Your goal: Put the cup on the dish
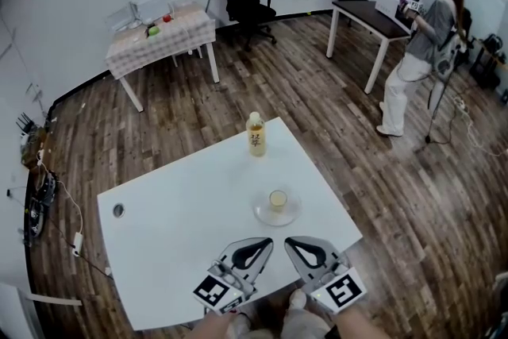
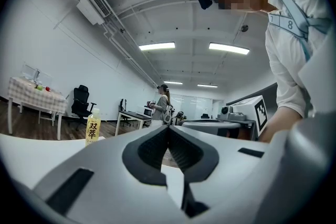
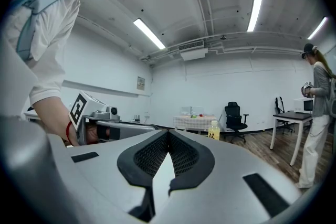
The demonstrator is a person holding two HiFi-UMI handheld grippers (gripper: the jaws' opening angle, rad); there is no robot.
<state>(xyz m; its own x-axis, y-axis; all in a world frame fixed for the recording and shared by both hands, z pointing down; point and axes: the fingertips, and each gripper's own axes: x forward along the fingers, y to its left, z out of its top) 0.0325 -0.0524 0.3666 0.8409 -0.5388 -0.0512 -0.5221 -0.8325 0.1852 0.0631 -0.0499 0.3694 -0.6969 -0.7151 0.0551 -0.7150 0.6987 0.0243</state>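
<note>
Cup (image 1: 278, 199) on dish (image 1: 261, 214), just beyond left hand-held gripper (image 1: 267, 244) and right hand-held gripper (image 1: 290, 243), both closed, empty

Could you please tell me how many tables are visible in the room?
3. The white rectangular table in the foreground, a table with a checked cloth by the far wall, and a dark-topped desk with white legs at right. More may be hidden.

The cup (image 1: 277, 199) sits on the dish (image 1: 261, 213) (bottle (image 1: 255, 134) behind it) on the table (image 1: 178, 222).
</note>
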